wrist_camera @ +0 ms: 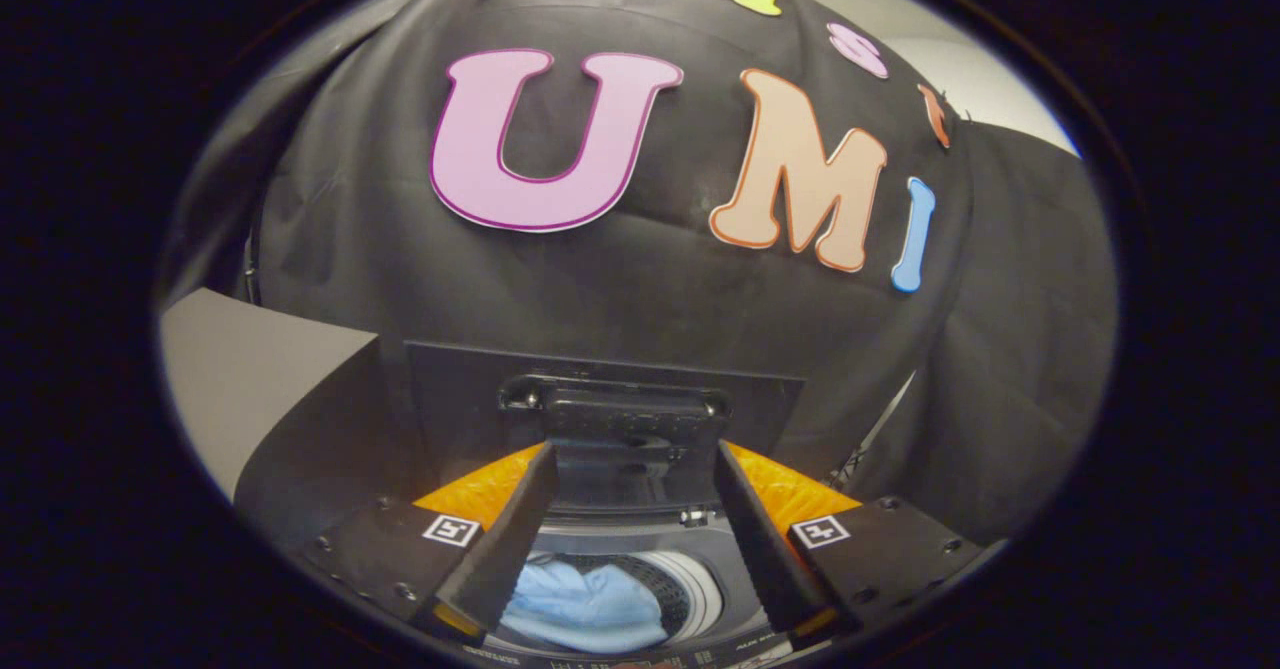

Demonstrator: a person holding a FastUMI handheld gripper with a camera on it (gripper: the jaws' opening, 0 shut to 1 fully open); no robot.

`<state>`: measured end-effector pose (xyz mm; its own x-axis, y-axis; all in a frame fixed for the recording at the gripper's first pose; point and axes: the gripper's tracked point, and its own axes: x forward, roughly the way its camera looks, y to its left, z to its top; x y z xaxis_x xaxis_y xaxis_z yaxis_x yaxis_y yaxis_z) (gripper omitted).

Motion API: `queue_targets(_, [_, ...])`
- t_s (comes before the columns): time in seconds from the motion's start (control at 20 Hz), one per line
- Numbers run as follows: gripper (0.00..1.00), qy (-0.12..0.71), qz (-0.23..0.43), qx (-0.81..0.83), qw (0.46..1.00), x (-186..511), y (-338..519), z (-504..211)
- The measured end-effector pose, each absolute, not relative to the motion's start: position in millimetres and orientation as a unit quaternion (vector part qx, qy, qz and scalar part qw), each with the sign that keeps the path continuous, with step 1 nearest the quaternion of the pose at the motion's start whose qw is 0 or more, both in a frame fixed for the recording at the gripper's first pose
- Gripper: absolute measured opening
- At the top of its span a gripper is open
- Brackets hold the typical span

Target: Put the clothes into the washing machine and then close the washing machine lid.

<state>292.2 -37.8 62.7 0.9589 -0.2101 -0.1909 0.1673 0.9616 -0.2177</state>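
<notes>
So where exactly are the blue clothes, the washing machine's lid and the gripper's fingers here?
blue clothes [585, 604]: gripper view, middle of the bundle lying in the drum, seen between the fingers.
lid [612, 419]: gripper view, the handle of the raised lid, beyond the fingers.
fingers [515, 529]: gripper view, on the left finger; they stand apart, holding nothing.

light: dim, softly spread from above
focus: centre is rendered sharp
edges: strongly bent, darkened by fisheye
glare: none seen

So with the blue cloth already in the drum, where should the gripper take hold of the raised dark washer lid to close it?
Probably at the moulded handle on the free top edge of the dark upright washing machine lid. It stands open just beyond the open gripper, above the drum holding the light blue cloth. Come straight from the front, fingers above and below the edge, then pull forward and down.
</notes>
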Motion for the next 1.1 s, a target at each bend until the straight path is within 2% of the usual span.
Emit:
queue_targets(0.5, [0.97,0.125,-0.076,-0.096,0.985,290.4,-10.3,23.6])
queue_targets(0.95, [0.97,0.054,-0.067,-0.026,0.996,290.0,-4.9,72.4])
queue_targets(1.1, [0.97,0.054,-0.068,-0.014,0.996,291.9,-7.1,76.1])
